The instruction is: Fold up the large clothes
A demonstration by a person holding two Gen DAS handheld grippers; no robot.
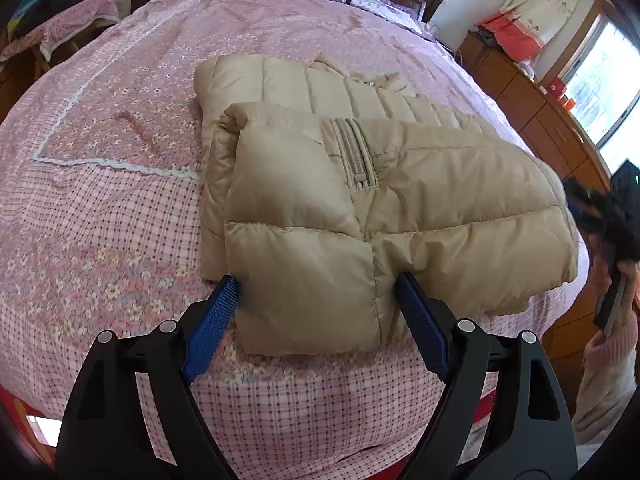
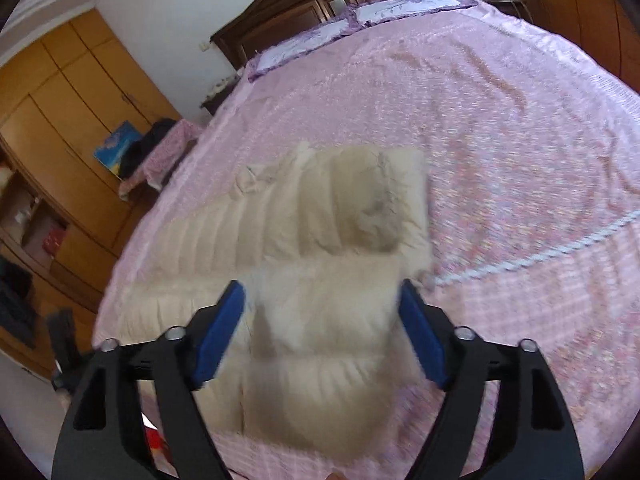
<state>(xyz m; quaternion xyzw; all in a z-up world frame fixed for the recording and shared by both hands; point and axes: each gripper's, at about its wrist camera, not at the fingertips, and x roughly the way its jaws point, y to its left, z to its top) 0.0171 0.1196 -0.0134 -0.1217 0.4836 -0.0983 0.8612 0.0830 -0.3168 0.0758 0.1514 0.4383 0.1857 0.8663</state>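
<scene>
Straddling the near corner of the folded beige down jacket (image 1: 360, 208) with my left tongs (image 1: 316, 320), both blue pads spread and pinching nothing, I judge the fold wants squaring next; I should close low on the padded edge, taking every layer; my right tongs (image 2: 322, 332) hang spread and empty above the jacket's near half, that view blurred; beyond, the jacket lies on the pink bed (image 1: 132, 128), collar toward the pillows (image 2: 360, 20).

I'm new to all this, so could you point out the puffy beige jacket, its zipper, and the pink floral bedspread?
Puffy beige quilted jacket (image 1: 460, 208): left wrist view, folded top panel.
Beige zipper (image 1: 358, 156): left wrist view, ribbed strip.
Pink floral bedspread (image 1: 120, 220): left wrist view, bare checked patch.
</scene>
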